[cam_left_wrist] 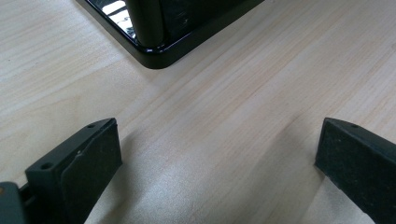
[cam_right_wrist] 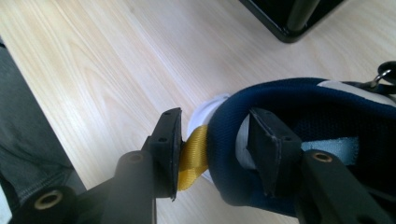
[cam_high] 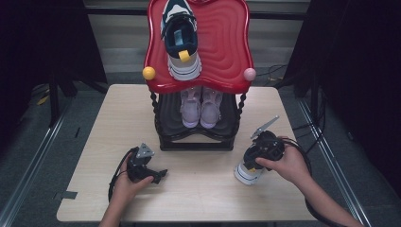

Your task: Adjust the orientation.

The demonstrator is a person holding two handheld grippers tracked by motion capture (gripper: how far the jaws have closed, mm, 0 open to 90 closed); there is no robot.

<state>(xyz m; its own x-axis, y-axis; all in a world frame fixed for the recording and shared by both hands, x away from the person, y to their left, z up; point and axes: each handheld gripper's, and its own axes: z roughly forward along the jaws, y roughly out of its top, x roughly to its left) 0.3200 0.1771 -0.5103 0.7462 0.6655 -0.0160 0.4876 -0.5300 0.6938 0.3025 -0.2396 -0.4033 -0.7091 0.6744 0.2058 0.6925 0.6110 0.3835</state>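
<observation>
The right tool (cam_right_wrist: 212,154) holds the heel of a navy shoe (cam_right_wrist: 299,140): one jaw sits inside the shoe opening against the padded collar, the other presses from outside on the yellow heel loop (cam_right_wrist: 194,156). In the high view, this right tool (cam_high: 250,163) is at about four o'clock from the centre of the bench (cam_high: 198,198), with the person's right hand (cam_high: 283,163) around its body. The shoe (cam_high: 247,174) stands under it on the wooden top, its white sole showing toward the near edge; whether the sole rests flat or is a little lifted, I cannot say from this angle.

The left tool (cam_left_wrist: 217,163) is wide open, with bare wood between its two jaws and no thing between them. In the high view, the left tool (cam_high: 158,176) lies low over the bench at about eight o'clock, with the left hand (cam_high: 130,182) on it, well apart from the shoe.

At twelve o'clock from both tools stands a black shoe rack (cam_high: 163,137); a rounded corner of its base (cam_left_wrist: 156,58) is close in front of the left tool. On its lower shelf, a pair of pale pink shoes (cam_high: 201,109) stands side by side, toes to the front. The red wavy top shelf (cam_high: 227,42) carries a second navy and white shoe (cam_high: 180,40) with the same yellow loop at the heel. A yellow knob (cam_high: 149,73) and a pink knob (cam_high: 249,74) sit at its front corners.
</observation>
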